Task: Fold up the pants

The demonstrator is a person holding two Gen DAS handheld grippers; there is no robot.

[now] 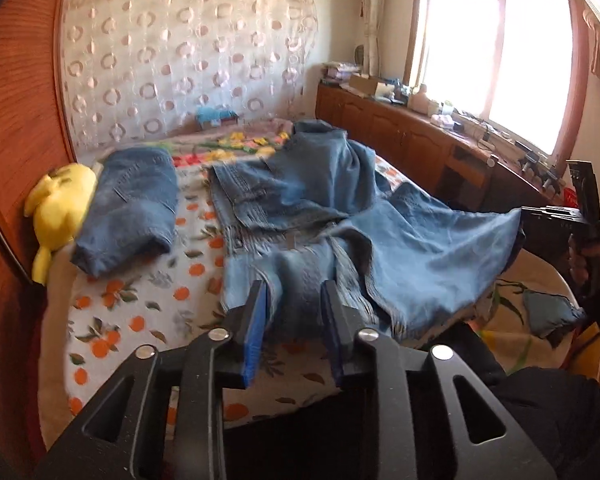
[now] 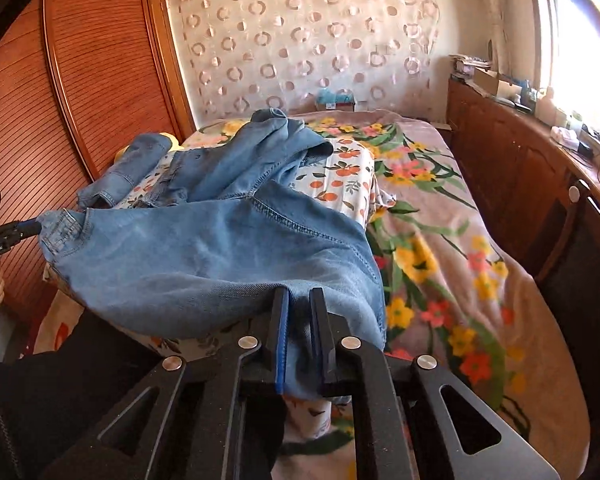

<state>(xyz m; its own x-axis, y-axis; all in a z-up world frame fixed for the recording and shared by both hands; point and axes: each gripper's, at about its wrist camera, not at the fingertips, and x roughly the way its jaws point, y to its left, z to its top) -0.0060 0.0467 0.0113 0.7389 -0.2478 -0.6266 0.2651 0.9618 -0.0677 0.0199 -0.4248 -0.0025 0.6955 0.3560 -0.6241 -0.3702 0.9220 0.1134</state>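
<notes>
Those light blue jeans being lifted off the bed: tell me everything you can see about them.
The jeans are faded light blue denim with visible stitched seams and a frayed edge near the left gripper. They lie rumpled and half unfolded, far end resting on the orange-print sheet, near end raised off the bed. The right gripper pinches one near corner between its jaws; in the right wrist view the left gripper grips the other corner. A second, darker folded pair lies apart, beside them.
</notes>
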